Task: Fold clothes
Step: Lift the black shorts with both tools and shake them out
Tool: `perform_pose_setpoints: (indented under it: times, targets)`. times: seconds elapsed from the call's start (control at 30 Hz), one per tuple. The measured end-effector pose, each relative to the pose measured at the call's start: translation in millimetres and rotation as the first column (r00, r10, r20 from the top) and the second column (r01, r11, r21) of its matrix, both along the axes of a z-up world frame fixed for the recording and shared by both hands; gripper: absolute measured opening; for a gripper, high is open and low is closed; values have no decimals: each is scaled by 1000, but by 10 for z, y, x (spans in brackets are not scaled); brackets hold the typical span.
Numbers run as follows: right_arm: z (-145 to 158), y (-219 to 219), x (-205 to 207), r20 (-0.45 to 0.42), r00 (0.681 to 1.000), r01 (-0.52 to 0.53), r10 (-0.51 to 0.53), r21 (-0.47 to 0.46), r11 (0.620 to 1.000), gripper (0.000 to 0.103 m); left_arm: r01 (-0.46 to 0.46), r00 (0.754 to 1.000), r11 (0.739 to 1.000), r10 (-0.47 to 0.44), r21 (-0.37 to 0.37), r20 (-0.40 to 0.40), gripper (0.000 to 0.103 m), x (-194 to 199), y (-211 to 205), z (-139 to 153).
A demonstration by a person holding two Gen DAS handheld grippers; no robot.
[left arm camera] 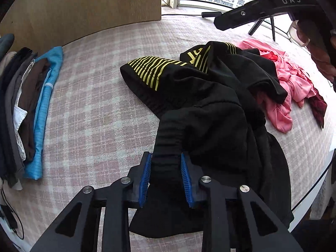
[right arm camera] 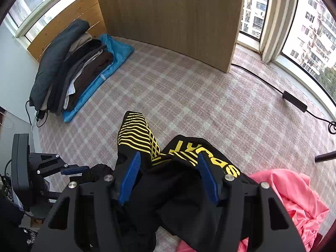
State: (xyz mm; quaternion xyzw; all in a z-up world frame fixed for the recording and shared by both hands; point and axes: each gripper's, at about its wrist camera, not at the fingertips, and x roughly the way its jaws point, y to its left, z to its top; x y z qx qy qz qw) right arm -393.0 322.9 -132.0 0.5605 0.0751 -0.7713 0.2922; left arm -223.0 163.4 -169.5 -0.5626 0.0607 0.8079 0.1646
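Observation:
Black sports shorts with yellow stripes and lettering [left arm camera: 205,96] lie crumpled on the pink plaid bed cover [left arm camera: 94,105]. My left gripper [left arm camera: 166,157] is shut on their ribbed black waistband. In the right wrist view the same shorts [right arm camera: 147,134] lie under my right gripper [right arm camera: 169,159], whose blue pads stand wide apart over the bunched black fabric without pinching it. The left gripper [right arm camera: 84,171] shows at the left there, holding the waistband. The right gripper's arm [left arm camera: 252,10] shows at the top right of the left wrist view.
A stack of folded clothes [left arm camera: 23,109] on a blue garment lies at the left, also in the right wrist view [right arm camera: 79,71]. A pink garment [left arm camera: 289,79] and a dark red one [left arm camera: 319,107] lie right of the shorts. A wooden board [right arm camera: 168,16] stands behind. A power adapter with cable [right arm camera: 294,100] lies near the window.

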Motion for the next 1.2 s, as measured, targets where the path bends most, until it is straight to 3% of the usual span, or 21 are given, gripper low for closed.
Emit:
perform_pose_setpoints:
  times: [0.07,0.17,0.4,0.47,0.5,0.57,0.7,0.77,0.83,0.93,1.0,1.1,1.2]
  targets:
    - [-165,-304,-185,37,996,-81,81,-2,997,56,-12,1000,1000,12,29,-22,26,133,-52,71]
    - [-449,-703,-399,110,976,-188,188,-5,982,56,-24,999,1000,25,7,-44,25,308,-77,140]
    - [-785,-1132,-439,132,943,-313,307,26,950,59,-76,997,997,76,17,-31,25,454,-183,73]
    - [-803,-1187,-384,132,937,-329,323,23,944,38,-87,996,996,88,25,-29,25,462,-204,72]
    - [-802,-1176,-347,149,932,-336,331,12,942,11,-92,995,995,93,26,-31,25,464,-213,82]
    - [-741,-1114,-266,142,933,-334,331,3,942,7,-99,994,995,100,27,-41,24,471,-240,126]
    - [-196,-660,-145,31,979,-198,201,-64,978,6,-108,989,994,107,2,-101,22,476,-346,377]
    - [253,-306,-40,-27,993,-121,119,-169,978,6,-106,980,994,104,-3,-168,15,473,-438,650]
    - [788,-68,169,-118,990,-99,72,-238,966,6,-77,968,997,79,18,-236,15,452,-518,1019]
    - [1661,145,574,-279,960,-75,-8,-286,955,6,-11,932,1000,7,-9,-362,14,450,-528,1651]
    - [2151,237,912,-364,927,-30,-87,-303,953,6,47,893,998,-61,-43,-446,14,503,-481,2071]
    - [2885,375,1420,-482,852,34,-202,-335,942,6,145,822,984,-177,-101,-541,14,637,-417,2657]
    - [3167,445,1913,-524,804,117,-280,-322,939,6,257,771,959,-278,-120,-573,15,804,-428,2957]
